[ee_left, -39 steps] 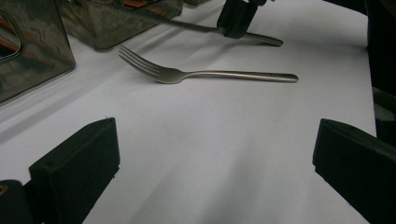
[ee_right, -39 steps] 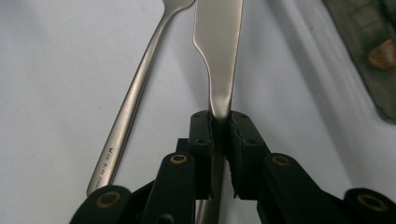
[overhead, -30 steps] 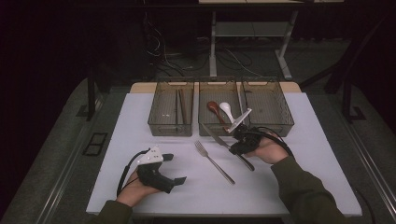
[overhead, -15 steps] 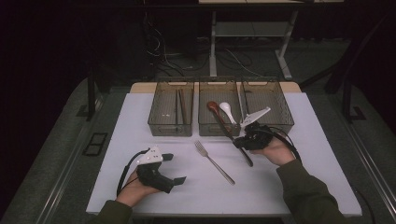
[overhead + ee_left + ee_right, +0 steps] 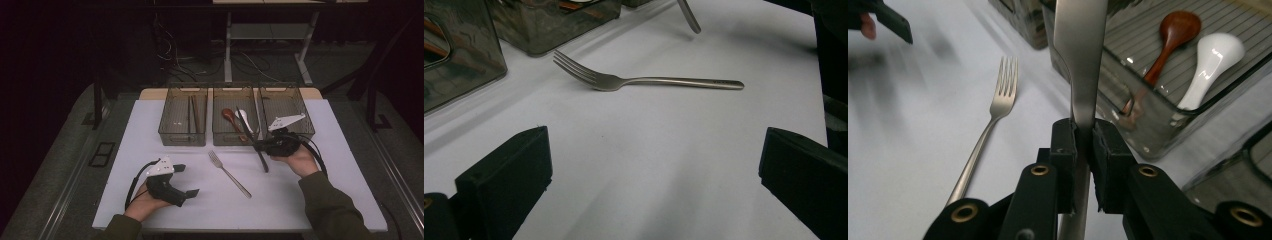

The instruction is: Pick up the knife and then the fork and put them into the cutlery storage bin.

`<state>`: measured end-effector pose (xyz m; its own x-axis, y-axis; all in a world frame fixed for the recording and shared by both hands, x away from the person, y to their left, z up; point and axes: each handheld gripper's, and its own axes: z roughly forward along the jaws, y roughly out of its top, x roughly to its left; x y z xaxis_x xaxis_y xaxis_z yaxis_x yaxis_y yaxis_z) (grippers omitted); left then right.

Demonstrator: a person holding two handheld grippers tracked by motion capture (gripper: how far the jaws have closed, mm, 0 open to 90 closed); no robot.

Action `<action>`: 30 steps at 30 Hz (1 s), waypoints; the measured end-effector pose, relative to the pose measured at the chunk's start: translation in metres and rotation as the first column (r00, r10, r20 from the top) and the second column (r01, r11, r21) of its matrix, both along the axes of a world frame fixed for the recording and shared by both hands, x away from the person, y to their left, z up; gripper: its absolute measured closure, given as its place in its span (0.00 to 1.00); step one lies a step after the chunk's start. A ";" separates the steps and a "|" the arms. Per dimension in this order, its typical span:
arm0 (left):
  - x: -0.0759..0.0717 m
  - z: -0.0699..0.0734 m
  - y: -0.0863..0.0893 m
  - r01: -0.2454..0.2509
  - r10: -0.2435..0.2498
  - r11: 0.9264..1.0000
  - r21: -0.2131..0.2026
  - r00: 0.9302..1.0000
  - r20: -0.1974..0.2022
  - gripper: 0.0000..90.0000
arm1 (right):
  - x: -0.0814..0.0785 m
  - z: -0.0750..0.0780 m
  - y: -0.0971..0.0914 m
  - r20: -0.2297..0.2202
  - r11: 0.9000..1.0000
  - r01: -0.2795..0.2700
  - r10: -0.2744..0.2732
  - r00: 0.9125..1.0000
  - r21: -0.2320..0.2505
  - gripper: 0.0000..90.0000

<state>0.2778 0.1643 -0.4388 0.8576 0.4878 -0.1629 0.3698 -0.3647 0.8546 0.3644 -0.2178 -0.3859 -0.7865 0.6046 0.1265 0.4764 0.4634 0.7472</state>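
Observation:
My right gripper (image 5: 258, 146) (image 5: 1083, 134) is shut on a long metal knife (image 5: 243, 121) (image 5: 1081, 55), held just in front of the middle bin (image 5: 217, 138). The knife slants across that bin's front right corner, one end over the bin and the other low over the table. A metal fork (image 5: 228, 173) (image 5: 649, 81) (image 5: 993, 114) lies flat on the white table between the two hands. My left gripper (image 5: 183, 181) (image 5: 654, 165) rests near the front left, open with nothing between its jaws, pointing toward the fork.
Three clear bins stand in a row at the back. The left bin (image 5: 166, 131) holds chopsticks (image 5: 193, 113). The middle one holds a brown spoon (image 5: 230, 117) (image 5: 1170, 42) and a white spoon (image 5: 244, 118) (image 5: 1209, 62). The right bin (image 5: 305, 117) looks empty.
My right gripper has carried the knife to the right, along the front of the bins. The left gripper and the fork have stayed put.

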 end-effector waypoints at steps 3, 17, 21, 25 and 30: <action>0.000 0.000 0.000 -0.002 0.002 1.000 -0.003 1.000 0.000 0.00 | 0.001 0.004 -0.005 0.015 0.999 0.017 -0.017 1.000 0.034 0.89; 0.001 -0.001 0.001 -0.003 0.004 1.000 -0.002 1.000 0.002 0.00 | 0.006 0.026 -0.030 0.101 0.985 0.098 -0.113 0.989 0.141 0.89; 0.001 -0.001 0.000 -0.004 0.004 1.000 -0.002 1.000 0.002 0.00 | 0.007 0.034 -0.039 0.123 0.980 0.124 -0.143 0.982 0.156 0.89; 0.001 -0.001 0.000 -0.005 0.005 1.000 0.001 1.000 0.001 0.00 | 0.009 0.041 -0.048 0.146 0.974 0.145 -0.171 0.974 0.175 0.89; 0.001 -0.001 0.000 -0.008 0.008 1.000 0.001 1.000 0.000 0.00 | 0.013 0.050 -0.059 0.164 0.965 0.178 -0.210 0.964 0.191 0.89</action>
<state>0.2790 0.1646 -0.4400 0.8537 0.4947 -0.1629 0.3730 -0.3625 0.8541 0.3773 -0.2766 -0.3362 -0.6757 0.7290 0.1095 0.3936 0.2311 0.8898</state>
